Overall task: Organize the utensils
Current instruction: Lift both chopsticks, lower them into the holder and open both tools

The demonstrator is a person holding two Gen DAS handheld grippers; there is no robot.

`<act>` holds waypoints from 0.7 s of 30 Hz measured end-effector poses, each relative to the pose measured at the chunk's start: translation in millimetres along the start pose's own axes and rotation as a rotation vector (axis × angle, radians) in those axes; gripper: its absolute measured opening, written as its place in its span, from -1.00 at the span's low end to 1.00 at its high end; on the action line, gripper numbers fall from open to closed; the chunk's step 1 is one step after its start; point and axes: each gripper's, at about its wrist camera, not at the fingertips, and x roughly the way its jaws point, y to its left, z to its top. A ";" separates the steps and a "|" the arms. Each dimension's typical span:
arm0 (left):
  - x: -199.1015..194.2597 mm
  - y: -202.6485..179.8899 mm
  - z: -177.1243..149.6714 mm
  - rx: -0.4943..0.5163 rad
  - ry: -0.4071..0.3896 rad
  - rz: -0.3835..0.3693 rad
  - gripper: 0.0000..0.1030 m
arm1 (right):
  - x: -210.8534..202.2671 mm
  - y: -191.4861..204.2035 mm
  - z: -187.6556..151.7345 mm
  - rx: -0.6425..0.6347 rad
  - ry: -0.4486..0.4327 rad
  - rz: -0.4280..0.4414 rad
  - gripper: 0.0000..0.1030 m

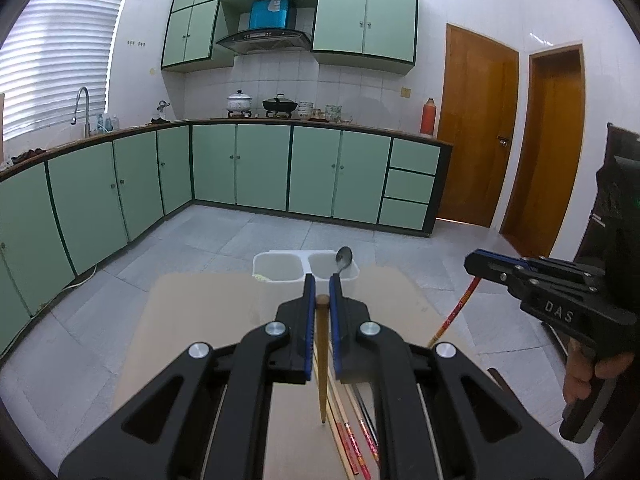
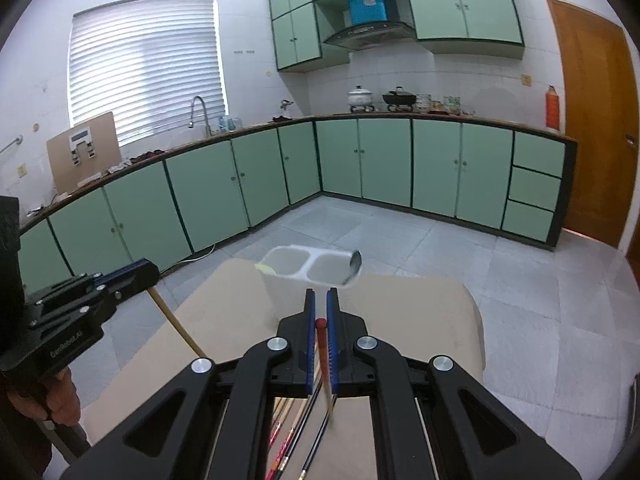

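My left gripper [image 1: 320, 282] is shut on a brown wooden chopstick [image 1: 322, 360] that hangs point-down above the tan table [image 1: 192, 320]. In the right wrist view, my right gripper [image 2: 320, 296] is shut on a red-topped chopstick [image 2: 323, 360], also hanging down. Ahead of both stands a white two-compartment holder [image 1: 280, 268] [image 2: 288, 266] at the table's far edge. A metal spoon [image 1: 344, 258] [image 2: 354, 264] leans in its right compartment. Several chopsticks [image 1: 356, 440] [image 2: 288, 432] lie on the table below the grippers. Each view shows the other gripper [image 1: 474, 262] [image 2: 148, 271] beside it with its chopstick.
A person's hand [image 1: 580, 376] [image 2: 44, 396] grips each handle. Beyond the table lies a grey tiled floor [image 1: 240, 240]. Green cabinets [image 1: 260, 168] line the far walls, and wooden doors [image 1: 476, 132] stand at the right.
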 end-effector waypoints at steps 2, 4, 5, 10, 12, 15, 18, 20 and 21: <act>-1.5 2.4 5.9 -0.007 -0.008 -0.007 -0.89 | 1.1 0.6 6.3 -0.009 -0.003 0.015 -0.90; -4.2 6.4 11.7 -0.011 -0.022 -0.010 -0.89 | 1.5 1.1 14.5 -0.017 -0.013 0.030 -0.90; -5.4 7.8 15.7 -0.013 -0.029 -0.013 -0.89 | 1.8 1.3 18.5 -0.021 -0.019 0.034 -0.90; -7.6 10.6 40.1 -0.003 -0.090 -0.007 -0.89 | 2.7 -2.2 48.7 -0.027 -0.071 0.042 -0.90; -5.6 10.9 55.0 0.004 -0.123 0.002 -0.89 | 4.1 -0.4 65.3 -0.040 -0.106 0.039 -0.90; 0.5 10.2 75.0 0.020 -0.161 0.018 -0.89 | 10.0 -0.5 89.3 -0.044 -0.145 0.039 -0.90; 11.6 10.7 95.7 0.034 -0.190 0.031 -0.89 | 20.7 -2.4 111.2 -0.043 -0.172 0.040 -0.90; 19.9 9.3 108.4 0.042 -0.206 0.039 -0.89 | 30.0 -2.8 124.2 -0.042 -0.188 0.041 -0.90; 22.6 8.5 112.1 0.045 -0.212 0.042 -0.89 | 36.2 -3.7 131.5 -0.039 -0.196 0.043 -0.90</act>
